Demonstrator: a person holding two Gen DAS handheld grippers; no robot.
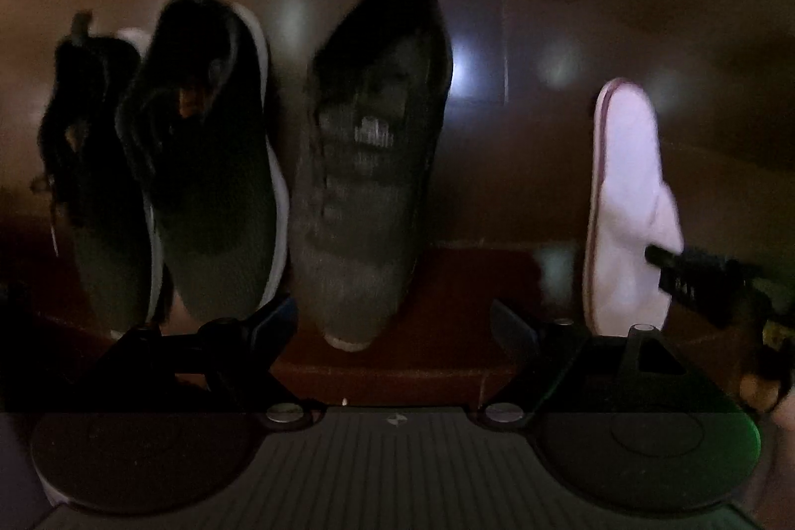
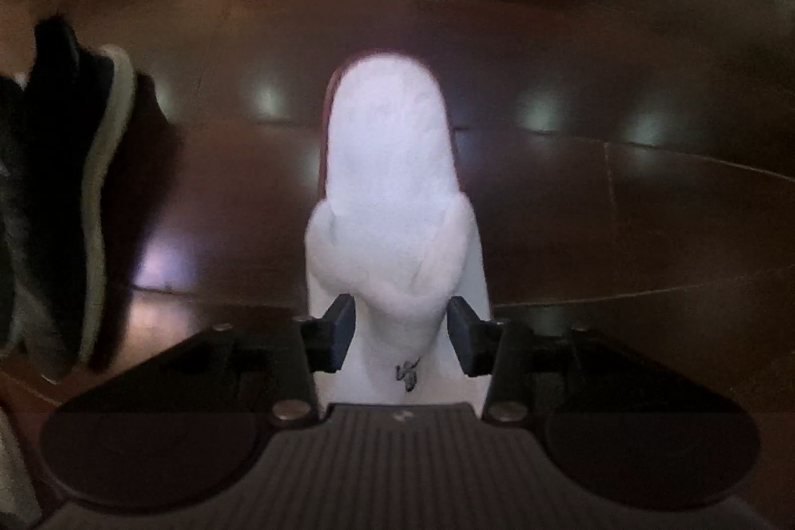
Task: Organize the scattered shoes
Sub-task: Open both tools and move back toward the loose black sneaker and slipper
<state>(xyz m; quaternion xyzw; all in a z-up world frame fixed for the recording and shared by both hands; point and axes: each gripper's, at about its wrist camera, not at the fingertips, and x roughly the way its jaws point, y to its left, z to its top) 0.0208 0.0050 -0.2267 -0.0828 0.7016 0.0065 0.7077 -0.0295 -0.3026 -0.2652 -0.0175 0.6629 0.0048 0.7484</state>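
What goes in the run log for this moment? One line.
right gripper: shut on white slipper | left gripper: open, empty | grey sneaker, two black shoes lined up on floor

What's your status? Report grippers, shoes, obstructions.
Left gripper open, empty, facing grey shoe. Right gripper straddling white slipper; grip unclear. Nothing obstructing.

Left tongs (image 1: 395, 321) agape; right tongs (image 2: 401, 334) narrowed, clamping.

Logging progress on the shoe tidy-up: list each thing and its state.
Left gripper: open, holds nothing.
Right gripper: fingers pinching the slipper.
White slipper: gripped at its upper.
Grey sneaker: upright, on floor.
Black sneakers: side by side.
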